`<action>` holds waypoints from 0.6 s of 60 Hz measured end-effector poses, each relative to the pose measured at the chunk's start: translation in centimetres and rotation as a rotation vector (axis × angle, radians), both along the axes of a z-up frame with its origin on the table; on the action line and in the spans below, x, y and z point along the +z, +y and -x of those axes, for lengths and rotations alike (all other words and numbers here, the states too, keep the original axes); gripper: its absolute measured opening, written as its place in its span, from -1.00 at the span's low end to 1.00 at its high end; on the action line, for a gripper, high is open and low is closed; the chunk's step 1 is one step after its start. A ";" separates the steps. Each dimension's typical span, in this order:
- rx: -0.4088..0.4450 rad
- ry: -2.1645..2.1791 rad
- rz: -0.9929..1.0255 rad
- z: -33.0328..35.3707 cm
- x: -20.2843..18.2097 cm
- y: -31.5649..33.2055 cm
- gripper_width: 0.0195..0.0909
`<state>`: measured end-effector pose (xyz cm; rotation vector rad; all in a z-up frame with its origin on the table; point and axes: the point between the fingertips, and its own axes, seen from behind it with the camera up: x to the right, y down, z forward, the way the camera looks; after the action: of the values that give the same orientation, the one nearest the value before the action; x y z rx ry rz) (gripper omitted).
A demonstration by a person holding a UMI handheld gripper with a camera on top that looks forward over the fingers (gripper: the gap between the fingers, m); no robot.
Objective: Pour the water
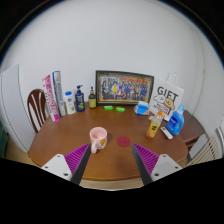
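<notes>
Spread wide and holding nothing, the jaws point(110, 160) hang over the near edge of a round wooden table point(60, 140), their purple pads point(76, 155) facing each other across bare wood. Just ahead of the left finger, not touching it, stands a pink mug point(98, 138) with its handle turned toward the fingers; whether it holds any water cannot be seen. A small red disc point(124, 142) lies flat on the table just to the mug's right, beyond the gap between the fingers. Farther right stand an orange bottle point(154, 127) and a blue container point(176, 122), close together. Against the wall at the back lean a framed picture point(124, 86) and a white box point(166, 99) marked "GIFT", with a dark bottle point(92, 98) and several other bottles point(70, 102) clustered to the left, too small to identify. A wooden chair point(37, 106) is partly hidden behind the table's left side.
</notes>
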<state>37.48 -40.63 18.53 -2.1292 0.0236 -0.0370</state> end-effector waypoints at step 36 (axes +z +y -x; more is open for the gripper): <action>-0.133 0.005 -0.032 -23.4 -11.0 14.3 0.85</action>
<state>60.86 -26.31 7.53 -2.0929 0.1672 -0.1093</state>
